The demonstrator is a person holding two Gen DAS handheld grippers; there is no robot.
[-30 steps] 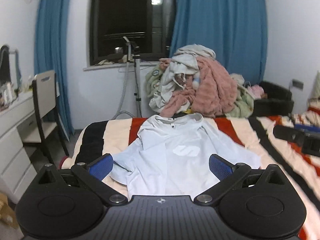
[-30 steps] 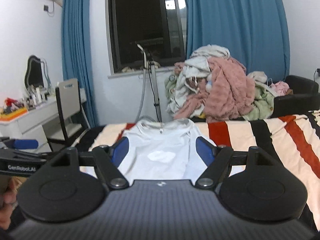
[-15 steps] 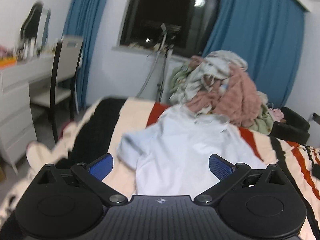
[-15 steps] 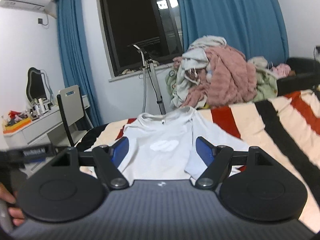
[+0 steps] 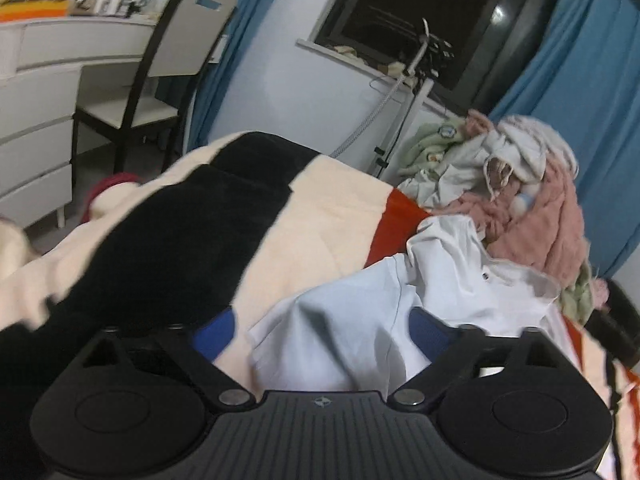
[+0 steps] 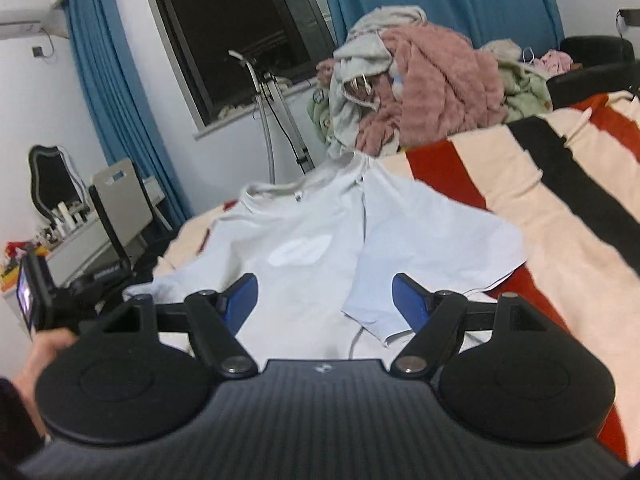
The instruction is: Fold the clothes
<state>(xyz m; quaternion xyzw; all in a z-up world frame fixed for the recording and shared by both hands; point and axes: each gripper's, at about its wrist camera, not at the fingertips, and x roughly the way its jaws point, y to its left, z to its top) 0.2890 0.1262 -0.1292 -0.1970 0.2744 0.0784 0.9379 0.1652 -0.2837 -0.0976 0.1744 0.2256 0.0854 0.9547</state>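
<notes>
A pale blue T-shirt (image 6: 312,236) lies face up on the striped bed, collar toward the window. In the left wrist view its left sleeve (image 5: 332,320) sits between my open fingers. My left gripper (image 5: 320,328) is open, just above that sleeve. My right gripper (image 6: 326,300) is open, low over the shirt beside the right sleeve (image 6: 432,248). Neither holds cloth. The left gripper also shows at the left edge of the right wrist view (image 6: 52,300).
The bed has a cream, black and red striped blanket (image 6: 560,184). A pile of clothes (image 6: 424,88) stands beyond the shirt's collar. A chair (image 5: 160,72) and white dresser (image 5: 36,128) stand left of the bed. A black armchair (image 6: 592,68) is at far right.
Both grippers dropped closer to the shirt. The left one swung left toward the left sleeve, the right one tilted toward the right sleeve. Both stayed open.
</notes>
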